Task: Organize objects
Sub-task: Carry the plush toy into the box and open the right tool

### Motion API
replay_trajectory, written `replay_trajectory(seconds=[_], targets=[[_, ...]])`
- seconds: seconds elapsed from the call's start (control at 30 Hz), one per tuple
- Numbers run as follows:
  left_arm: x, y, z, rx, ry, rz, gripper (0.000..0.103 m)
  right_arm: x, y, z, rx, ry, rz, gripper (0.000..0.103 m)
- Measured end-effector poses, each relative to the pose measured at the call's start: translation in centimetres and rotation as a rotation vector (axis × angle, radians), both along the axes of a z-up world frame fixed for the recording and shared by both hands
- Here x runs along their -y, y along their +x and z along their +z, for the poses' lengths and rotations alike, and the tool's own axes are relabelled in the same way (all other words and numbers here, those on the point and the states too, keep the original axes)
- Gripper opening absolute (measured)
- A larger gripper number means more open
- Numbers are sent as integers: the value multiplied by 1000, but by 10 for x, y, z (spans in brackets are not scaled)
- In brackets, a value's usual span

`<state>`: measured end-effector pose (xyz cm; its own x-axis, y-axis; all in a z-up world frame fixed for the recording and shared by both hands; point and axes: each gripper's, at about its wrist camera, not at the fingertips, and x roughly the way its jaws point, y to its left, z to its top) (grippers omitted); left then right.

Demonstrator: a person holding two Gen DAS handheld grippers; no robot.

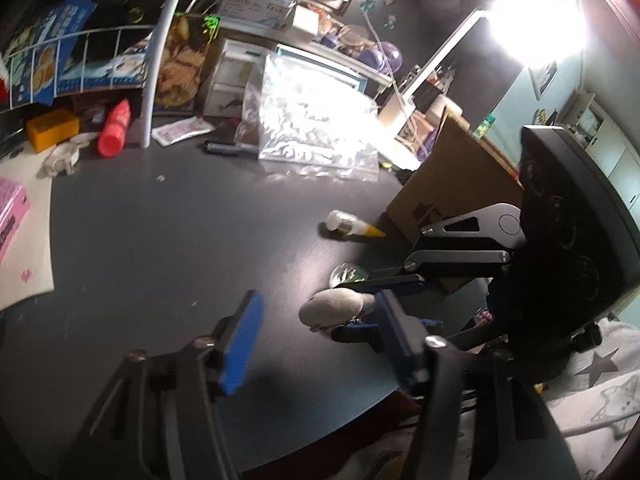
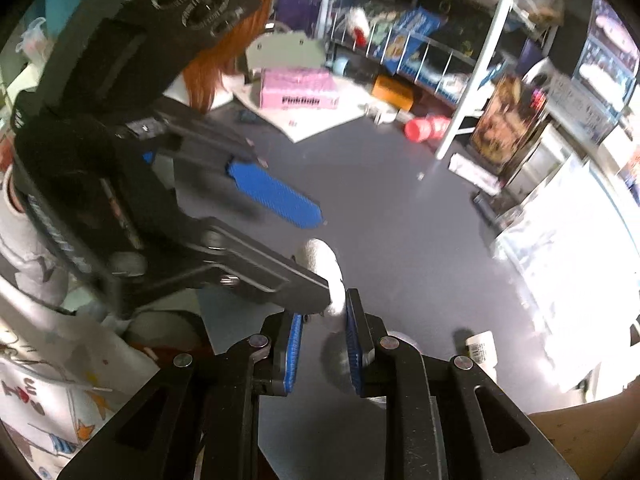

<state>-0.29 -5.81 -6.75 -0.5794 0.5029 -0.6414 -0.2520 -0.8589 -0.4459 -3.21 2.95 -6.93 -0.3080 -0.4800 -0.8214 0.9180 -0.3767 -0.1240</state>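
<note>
A grey oblong plush-like object (image 1: 334, 307) lies on the dark table (image 1: 180, 240) near its front edge. My left gripper (image 1: 316, 336) is open, its right finger next to the object. My right gripper (image 2: 322, 344) reaches in from the right; its jaws stand narrowly apart around the near end of the grey object (image 2: 326, 268), which touches the right pad (image 2: 353, 344). In the right wrist view the left gripper's fingers (image 2: 276, 196) straddle the object from the left.
A glue bottle with a yellow tip (image 1: 352, 226) lies beside a cardboard box (image 1: 452, 184). A clear plastic bag (image 1: 316, 124), a red bottle (image 1: 115, 128), an orange box (image 1: 52, 128) and a pink box (image 2: 298, 88) stand further back under a wire shelf (image 1: 158, 60).
</note>
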Motion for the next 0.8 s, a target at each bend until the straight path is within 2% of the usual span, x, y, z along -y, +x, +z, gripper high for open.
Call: replay_trajectory(seconds=[0.2,0.57,0.8], targets=[[-4,-5,22,-56,45,-30,30,-7,-1,25,-77,-18,-17,15],[-33,-17,75,-176,-17,-87,28,-32,-1,67,-193,-39,-94,15],[-64,-36,102,-226,-36,-149,28,-64,-9,92,-243,-54,-168,15]])
